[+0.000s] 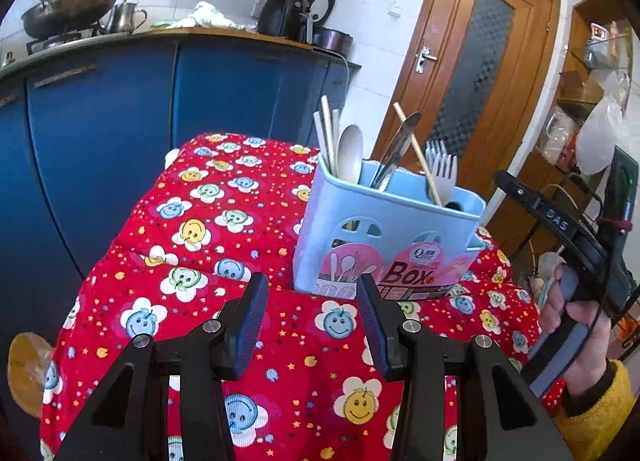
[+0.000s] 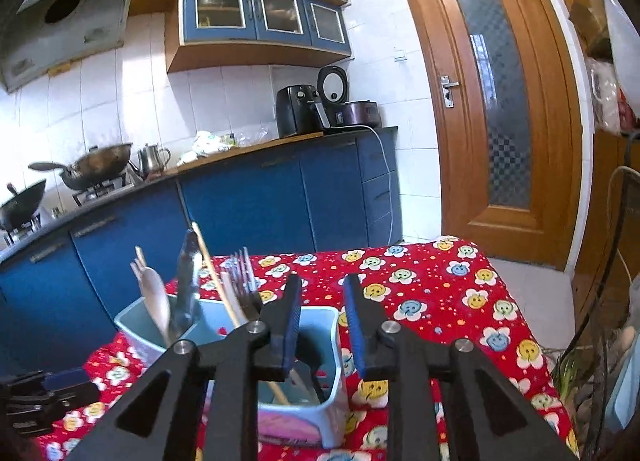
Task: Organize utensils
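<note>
1. The left gripper hangs open and empty over the red tablecloth, just short of the blue utensil box, which stands near the table's far right corner.
2. In the box, left to right, the white chopsticks, spoon, knife, wooden chopstick and forks stand nearly upright, tips leaning outward.
3. The right gripper sits above the box's right compartment, jaws parted and empty (judged a fresh release); lift straight up, clear of the handles.
</note>
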A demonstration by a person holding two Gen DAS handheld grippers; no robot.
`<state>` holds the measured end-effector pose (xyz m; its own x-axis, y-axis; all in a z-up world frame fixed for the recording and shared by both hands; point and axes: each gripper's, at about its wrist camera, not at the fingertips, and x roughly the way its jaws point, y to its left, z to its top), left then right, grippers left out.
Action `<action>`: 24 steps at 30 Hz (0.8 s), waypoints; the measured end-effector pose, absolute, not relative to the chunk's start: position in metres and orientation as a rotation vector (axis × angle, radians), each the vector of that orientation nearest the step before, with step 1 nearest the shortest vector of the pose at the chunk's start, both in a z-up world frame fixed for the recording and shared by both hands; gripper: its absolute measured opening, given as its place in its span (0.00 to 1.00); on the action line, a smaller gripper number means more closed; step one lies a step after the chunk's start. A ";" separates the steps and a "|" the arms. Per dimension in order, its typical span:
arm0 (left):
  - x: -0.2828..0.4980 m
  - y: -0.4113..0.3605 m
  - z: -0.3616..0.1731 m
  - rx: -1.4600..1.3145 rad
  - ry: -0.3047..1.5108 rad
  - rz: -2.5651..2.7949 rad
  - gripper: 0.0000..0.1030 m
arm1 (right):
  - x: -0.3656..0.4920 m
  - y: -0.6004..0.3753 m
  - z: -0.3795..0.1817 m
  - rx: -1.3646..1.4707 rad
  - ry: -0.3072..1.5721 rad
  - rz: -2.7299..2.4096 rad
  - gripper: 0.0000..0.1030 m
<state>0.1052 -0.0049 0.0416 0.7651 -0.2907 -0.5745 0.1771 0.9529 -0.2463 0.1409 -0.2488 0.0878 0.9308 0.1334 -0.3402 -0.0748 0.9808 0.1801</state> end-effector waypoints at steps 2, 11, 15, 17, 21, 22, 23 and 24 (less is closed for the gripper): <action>0.100 -0.006 0.047 -0.177 0.640 -0.259 0.46 | 0.130 -0.250 0.094 0.186 0.367 0.117 0.23; 0.071 -0.005 0.070 -0.168 0.579 -0.275 0.46 | 0.070 -0.240 0.111 0.235 0.420 0.172 0.26; 0.055 -0.005 0.076 -0.153 0.556 -0.280 0.46 | 0.044 -0.232 0.106 0.230 0.447 0.185 0.31; 0.048 -0.006 0.077 -0.143 0.546 -0.282 0.46 | 0.032 -0.230 0.101 0.229 0.460 0.181 0.36; 0.033 -0.007 0.074 -0.115 0.529 -0.271 0.57 | 0.013 -0.226 0.088 0.225 0.487 0.167 0.50; 0.031 -0.007 0.073 -0.110 0.524 -0.267 0.62 | 0.009 -0.226 0.085 0.226 0.492 0.162 0.54; 0.028 -0.006 0.071 -0.105 0.516 -0.261 0.66 | 0.004 -0.226 0.082 0.226 0.494 0.160 0.56; 0.024 -0.006 0.069 -0.099 0.507 -0.251 0.69 | 0.000 -0.225 0.078 0.224 0.497 0.159 0.62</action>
